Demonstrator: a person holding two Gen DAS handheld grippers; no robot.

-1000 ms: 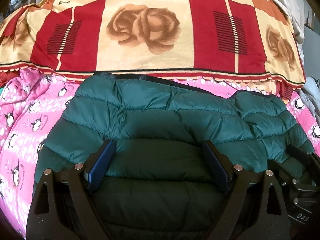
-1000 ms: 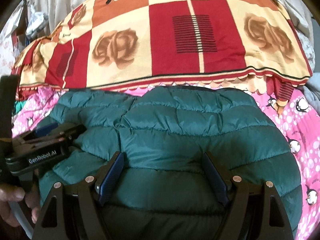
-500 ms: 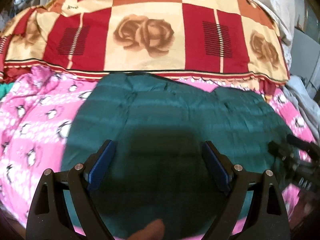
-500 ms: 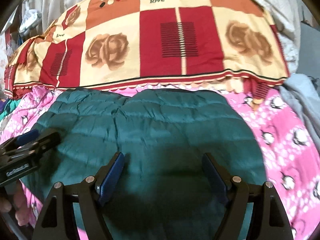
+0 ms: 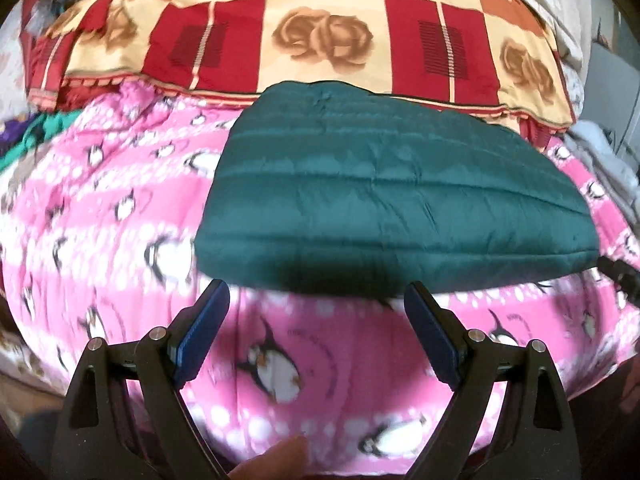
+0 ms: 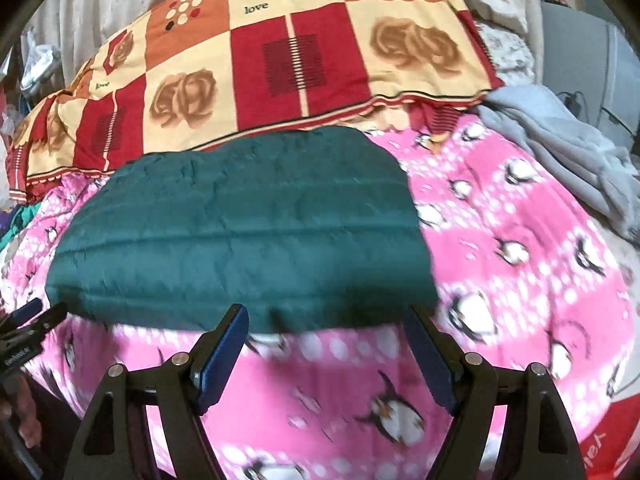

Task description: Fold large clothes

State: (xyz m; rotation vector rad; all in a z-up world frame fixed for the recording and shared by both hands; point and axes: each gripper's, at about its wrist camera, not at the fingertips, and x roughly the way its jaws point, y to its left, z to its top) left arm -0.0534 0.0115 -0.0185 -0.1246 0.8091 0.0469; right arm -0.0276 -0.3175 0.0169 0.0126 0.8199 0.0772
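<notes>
A dark green quilted puffer jacket lies folded into a flat rectangle on a pink penguin-print blanket; the right wrist view shows the same jacket. My left gripper is open and empty, hovering over the blanket just short of the jacket's near edge. My right gripper is also open with nothing between its blue pads, its tips level with the jacket's near edge. Each gripper's tip shows at the side of the other's view. Both views are motion-blurred.
A red, cream and orange rose-patterned blanket lies behind the jacket, its fringe touching the jacket's far edge. A grey garment is heaped at the right. Green and purple cloth peeks out at the left. A fingertip shows below the left gripper.
Both grippers have drawn back toward me off the jacket, which now lies whole ahead of them. Pink blanket now fills the space under the jaws. Both jaws stayed open.
</notes>
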